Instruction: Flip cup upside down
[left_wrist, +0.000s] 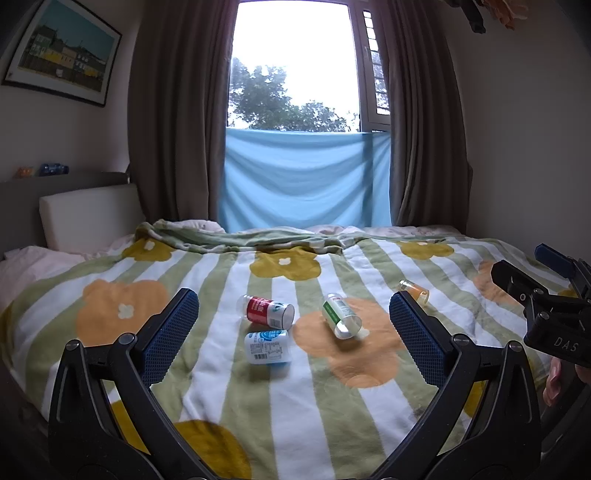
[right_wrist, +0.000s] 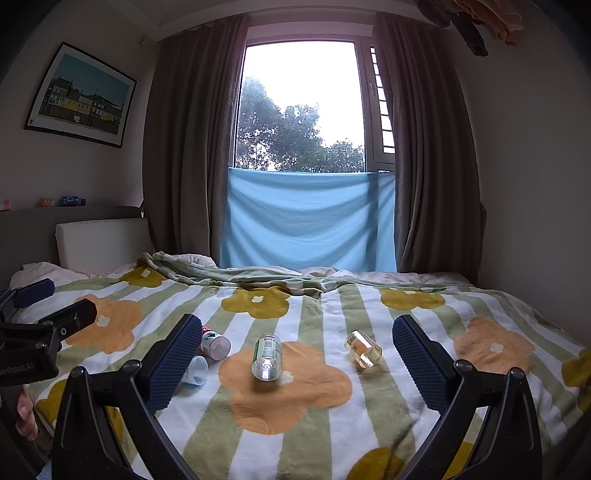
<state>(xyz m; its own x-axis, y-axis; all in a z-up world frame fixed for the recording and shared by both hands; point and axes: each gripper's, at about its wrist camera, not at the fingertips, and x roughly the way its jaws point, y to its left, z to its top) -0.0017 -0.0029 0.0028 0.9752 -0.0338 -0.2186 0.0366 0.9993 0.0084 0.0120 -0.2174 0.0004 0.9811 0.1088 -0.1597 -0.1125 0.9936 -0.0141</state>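
Up front: left gripper (left_wrist: 293, 297) spread wide, nothing between the blue pads (left_wrist: 173, 332). Same deal with right gripper (right_wrist: 297, 321), gaping and empty. Both hanging low over the near edge of the bed, aimed at 12 o'clock toward the window (left_wrist: 295, 66), probably just lining up before committing to a grab. Underneath, big striped flower blanket (left_wrist: 314, 406), soft and lumpy, likely reason for all the tipped-over cups. Four cups on it, every one lying on its side, none upside down yet, so barely started by the look of it. From the left view: red-label cup (left_wrist: 267, 311) dead centre between the pads, open mouth pointing to 3 o'clock. Blue-label cup (left_wrist: 267, 347) just beside it at 6 o'clock, maybe touching, hard to say. Green-label cup (left_wrist: 340, 315) off at 3 o'clock, mouth toward the camera. Tiny orange cup (left_wrist: 414, 291) farthest out at 2 o'clock, near the right pad tip. No telling the intended target for sure. Best guess the green one, sitting square between the right gripper's fingers in that view. Worth watching for rolling on that plush.
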